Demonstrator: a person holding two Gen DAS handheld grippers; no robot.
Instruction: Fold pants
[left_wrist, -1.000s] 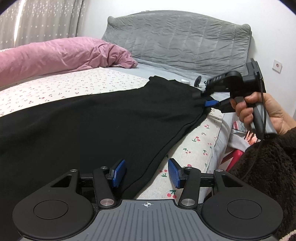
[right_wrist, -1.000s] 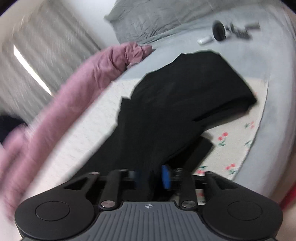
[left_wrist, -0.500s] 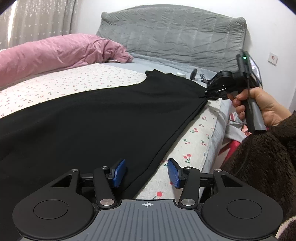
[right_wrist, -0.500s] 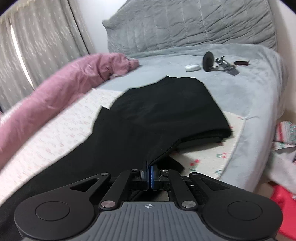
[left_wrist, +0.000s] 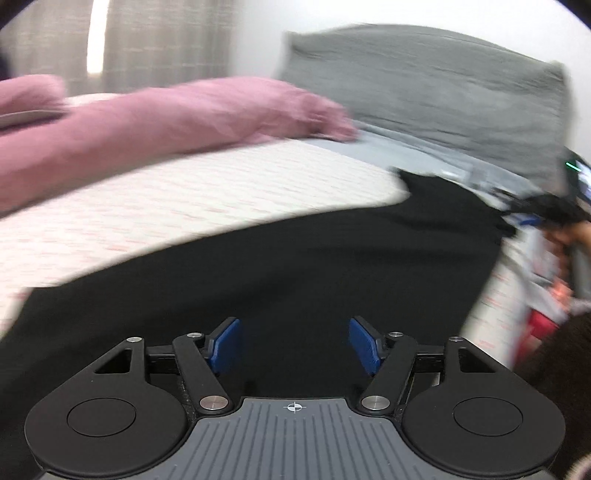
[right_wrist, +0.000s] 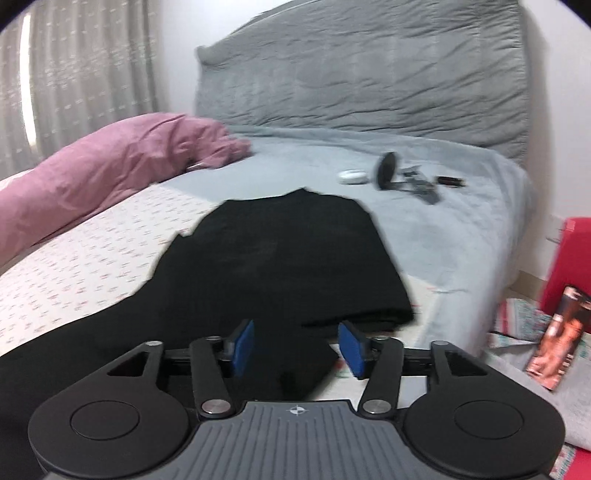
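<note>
Right gripper (right_wrist: 295, 349) released; pants (right_wrist: 280, 258) seemingly lie lengthwise.

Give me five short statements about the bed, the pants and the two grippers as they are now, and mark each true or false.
1. The black pants lie spread on the bed. True.
2. The right gripper is clamped shut on the fabric. False: its jaws are opening, pads apart, with cloth between them.
3. A pink duvet lies beyond the pants. True.
4. The headboard is red. False: it is grey and quilted.
5. The left gripper holds a white case. False: its jaws are opening, gripping nothing, above the pants.
</note>
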